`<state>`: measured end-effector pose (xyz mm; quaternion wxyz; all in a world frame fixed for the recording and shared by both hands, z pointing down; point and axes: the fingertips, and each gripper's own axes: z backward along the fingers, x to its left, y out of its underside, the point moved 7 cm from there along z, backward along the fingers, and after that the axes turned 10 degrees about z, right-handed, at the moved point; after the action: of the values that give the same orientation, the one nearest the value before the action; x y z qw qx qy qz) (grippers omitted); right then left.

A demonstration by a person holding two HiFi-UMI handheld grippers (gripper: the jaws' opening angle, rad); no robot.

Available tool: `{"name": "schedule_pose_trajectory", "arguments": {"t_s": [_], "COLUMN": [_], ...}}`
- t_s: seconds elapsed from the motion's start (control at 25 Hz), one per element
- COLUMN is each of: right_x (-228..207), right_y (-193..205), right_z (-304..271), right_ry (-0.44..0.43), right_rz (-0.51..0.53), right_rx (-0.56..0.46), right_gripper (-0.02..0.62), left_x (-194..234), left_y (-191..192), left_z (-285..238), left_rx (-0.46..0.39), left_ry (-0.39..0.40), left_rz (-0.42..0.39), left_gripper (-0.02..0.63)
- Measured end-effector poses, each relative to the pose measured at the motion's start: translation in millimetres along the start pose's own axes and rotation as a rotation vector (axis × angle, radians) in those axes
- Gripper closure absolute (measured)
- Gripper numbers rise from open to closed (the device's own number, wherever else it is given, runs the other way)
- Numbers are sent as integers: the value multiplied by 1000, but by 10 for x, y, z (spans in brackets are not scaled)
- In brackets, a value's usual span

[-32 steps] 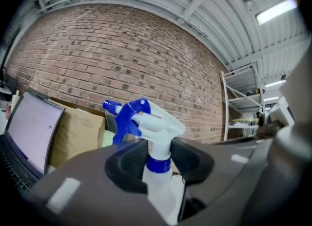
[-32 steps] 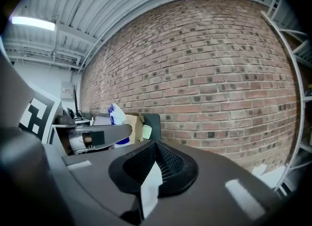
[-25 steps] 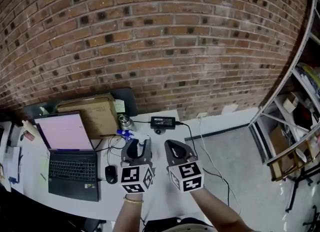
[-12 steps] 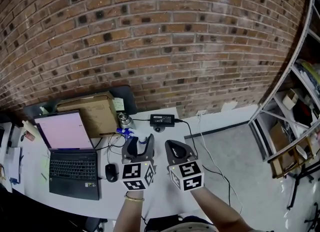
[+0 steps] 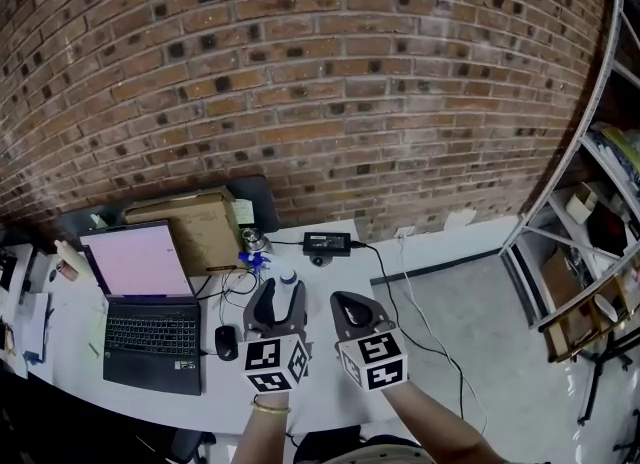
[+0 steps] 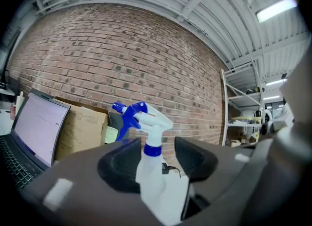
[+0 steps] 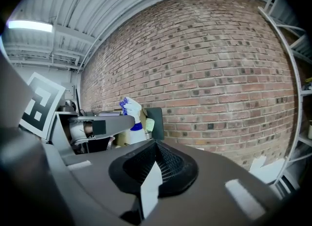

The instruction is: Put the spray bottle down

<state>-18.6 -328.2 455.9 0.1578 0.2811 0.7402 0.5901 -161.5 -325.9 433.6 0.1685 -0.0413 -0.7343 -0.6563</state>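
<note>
Spray bottle [image 6: 157, 181] upright between jaws of left tool [image 6: 154, 158] — released, wider than before, right tool [image 7: 155, 159] clenched.

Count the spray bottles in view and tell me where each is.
1. The spray bottle stands upright between the left claw's parted jaws, right of the laptop. More could hide behind the cardboard box.

left gripper [image 5: 279, 293]: jaws wider apart than before, drawn back toward the person
spray bottle [image 6: 155, 171]: let go, now standing free between the jaws
</note>
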Motion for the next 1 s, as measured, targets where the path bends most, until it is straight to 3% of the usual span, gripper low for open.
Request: {"name": "schedule_pose_trajectory", "arguments": {"t_s": [0.12,0.44,0.56,1.0], "right_x": [70,184,235,424], "right_y": [3,10,34,163], "right_z": [130,689,917,1365], "right_ry": [-9,-33,-38,-46], "right_rz": [-3,3,16,47], "right_rx": [-16,-59,-70,-73], "right_gripper": [597,597,597,597], "left_x": [-107,-381,-462,-675], "left_y": [40,196,262,453], "left_z": [202,806,1003,1495], "left_rx": [6,7,24,41], "left_ry": [-8,-92,-95,-114], "left_rz": [23,56,85,67], "left_gripper": [414,597,597,597]}}
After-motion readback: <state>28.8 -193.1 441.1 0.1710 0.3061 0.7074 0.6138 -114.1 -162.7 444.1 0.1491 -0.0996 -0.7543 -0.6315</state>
